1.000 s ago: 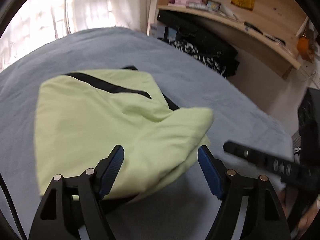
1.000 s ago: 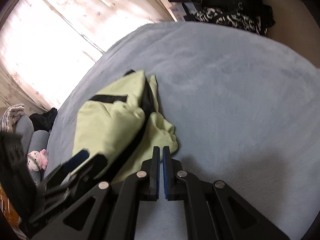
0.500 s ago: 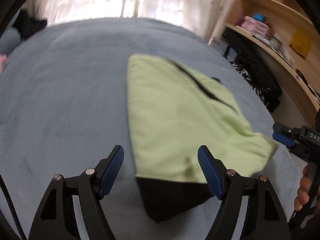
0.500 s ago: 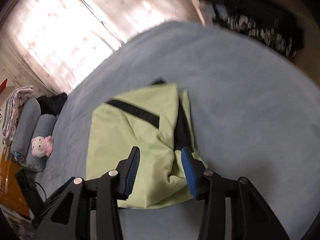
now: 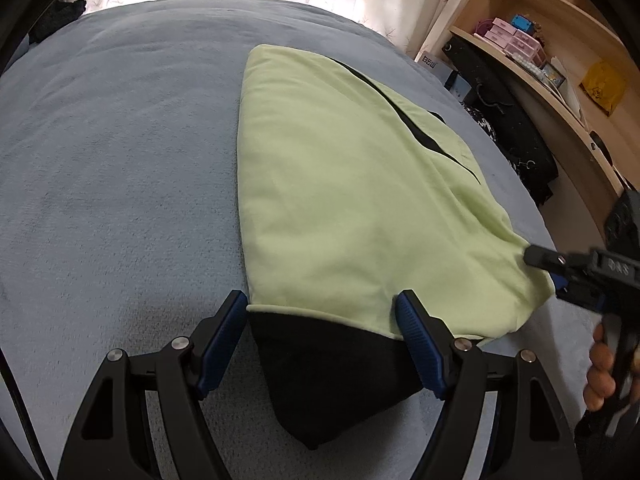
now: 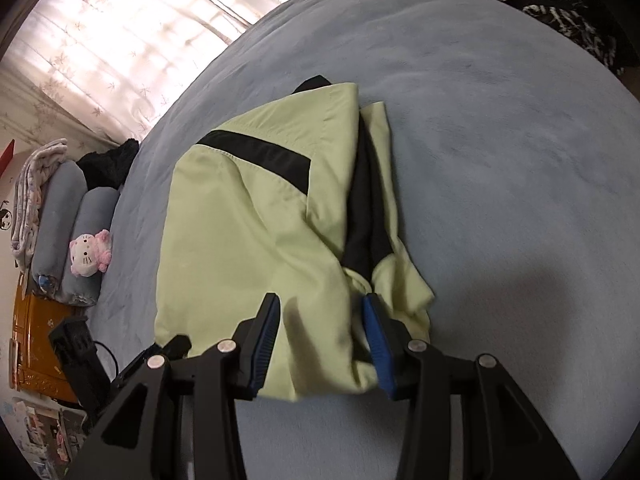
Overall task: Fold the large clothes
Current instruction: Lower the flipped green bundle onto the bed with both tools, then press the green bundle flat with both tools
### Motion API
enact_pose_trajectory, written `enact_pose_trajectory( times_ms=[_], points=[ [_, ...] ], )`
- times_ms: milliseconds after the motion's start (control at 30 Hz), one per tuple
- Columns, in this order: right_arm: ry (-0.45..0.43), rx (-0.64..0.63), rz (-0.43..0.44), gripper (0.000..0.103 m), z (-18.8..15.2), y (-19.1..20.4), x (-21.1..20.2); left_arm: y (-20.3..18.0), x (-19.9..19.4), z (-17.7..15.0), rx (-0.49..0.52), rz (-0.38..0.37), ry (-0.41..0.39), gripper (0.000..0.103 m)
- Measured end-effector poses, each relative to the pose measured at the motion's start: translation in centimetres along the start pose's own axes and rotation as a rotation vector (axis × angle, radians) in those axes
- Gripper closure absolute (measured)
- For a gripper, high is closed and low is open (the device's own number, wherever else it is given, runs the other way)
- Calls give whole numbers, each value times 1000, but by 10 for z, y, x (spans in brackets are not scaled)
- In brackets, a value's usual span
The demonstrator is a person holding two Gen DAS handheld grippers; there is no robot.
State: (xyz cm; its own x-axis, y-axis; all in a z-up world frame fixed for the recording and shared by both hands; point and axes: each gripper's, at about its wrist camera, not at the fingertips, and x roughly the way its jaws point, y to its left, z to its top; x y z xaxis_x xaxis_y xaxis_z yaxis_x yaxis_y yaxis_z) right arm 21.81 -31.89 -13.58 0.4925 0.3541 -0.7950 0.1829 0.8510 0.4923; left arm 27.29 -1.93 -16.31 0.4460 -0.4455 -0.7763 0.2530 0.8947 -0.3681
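A light-green garment (image 5: 352,200) with black panels is spread on the bed (image 5: 120,160), its near hem between the spread left gripper (image 5: 320,332) fingers. The right gripper (image 6: 320,336), just opened, straddles bunched cloth unpinched. Soft and limp, it is best pinched at hem corners.

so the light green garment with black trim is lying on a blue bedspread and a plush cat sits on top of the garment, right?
Not quite: the plush cat lies on the rolled grey pillows beside the bedspread, apart from the garment, as the right wrist view shows.
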Motion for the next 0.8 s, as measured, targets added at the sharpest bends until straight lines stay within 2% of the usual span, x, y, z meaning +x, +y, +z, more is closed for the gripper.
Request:
enact_pose_trajectory(
  times_ms=[100,133,167,200,267,300,500,600,700,800],
  points=[
    [25,-8,26,61,16,1,16,0,-1,1,-4,-6,6,28],
    [43,-6,48,64,21,-1,23,0,-2,1,-3,-5,7,28],
    [54,2,60,73,24,-3,27,1,-4,2,0,-3,7,28],
    [68,18,78,77,28,-6,31,0,-6,3,2,0,6,28],
    [60,43,97,95,29,-11,29,-3,-8,4,5,5,8,28],
    [43,55,111,97,27,-13,23,-5,-9,3,4,7,7,28],
    [-132,4,32,100,0,2,-33,-14,-23,6,23,2,-39,28],
    [-199,-22,-48,100,-6,8,-46,-17,-24,8,29,-5,-44,28],
    [-174,-19,-108,100,-5,-2,-27,-19,-15,5,42,5,-20,28],
    [-98,2,-152,96,-7,-19,2,-16,-3,2,35,1,16,28]
  ],
)
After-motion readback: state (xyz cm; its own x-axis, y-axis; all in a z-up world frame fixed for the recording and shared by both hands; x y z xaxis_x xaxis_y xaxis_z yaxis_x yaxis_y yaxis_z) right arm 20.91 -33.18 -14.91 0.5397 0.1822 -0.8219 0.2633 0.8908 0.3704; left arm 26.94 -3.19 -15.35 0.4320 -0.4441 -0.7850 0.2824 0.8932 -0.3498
